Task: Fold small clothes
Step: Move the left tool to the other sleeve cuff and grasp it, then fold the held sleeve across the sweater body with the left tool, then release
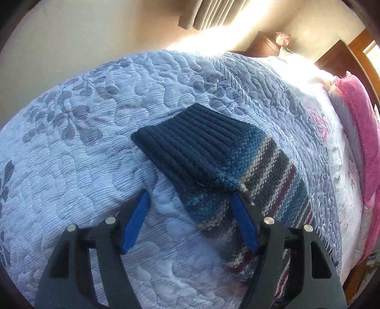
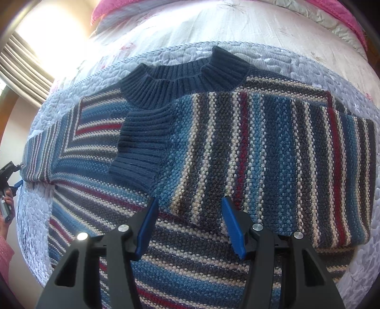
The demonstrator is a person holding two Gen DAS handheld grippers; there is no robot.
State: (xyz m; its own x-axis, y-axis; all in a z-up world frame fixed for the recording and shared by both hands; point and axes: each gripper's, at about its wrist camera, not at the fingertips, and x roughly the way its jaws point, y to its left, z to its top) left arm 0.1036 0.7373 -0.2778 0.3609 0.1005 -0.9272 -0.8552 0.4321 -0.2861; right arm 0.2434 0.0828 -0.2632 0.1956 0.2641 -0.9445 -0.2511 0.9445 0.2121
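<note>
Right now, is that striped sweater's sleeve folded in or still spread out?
Folded in: one sleeve lies across the striped sweater, its navy cuff below the collar. The other sleeve stretches outward on the quilt.

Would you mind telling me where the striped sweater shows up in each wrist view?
Left wrist: the striped sweater runs from the centre to the lower right, only partly seen.
Right wrist: it fills the middle of the picture, with the collar at the top.
Shared landmark: the pink blanket, at the right edge in the left view and along the top in the right view.
</note>
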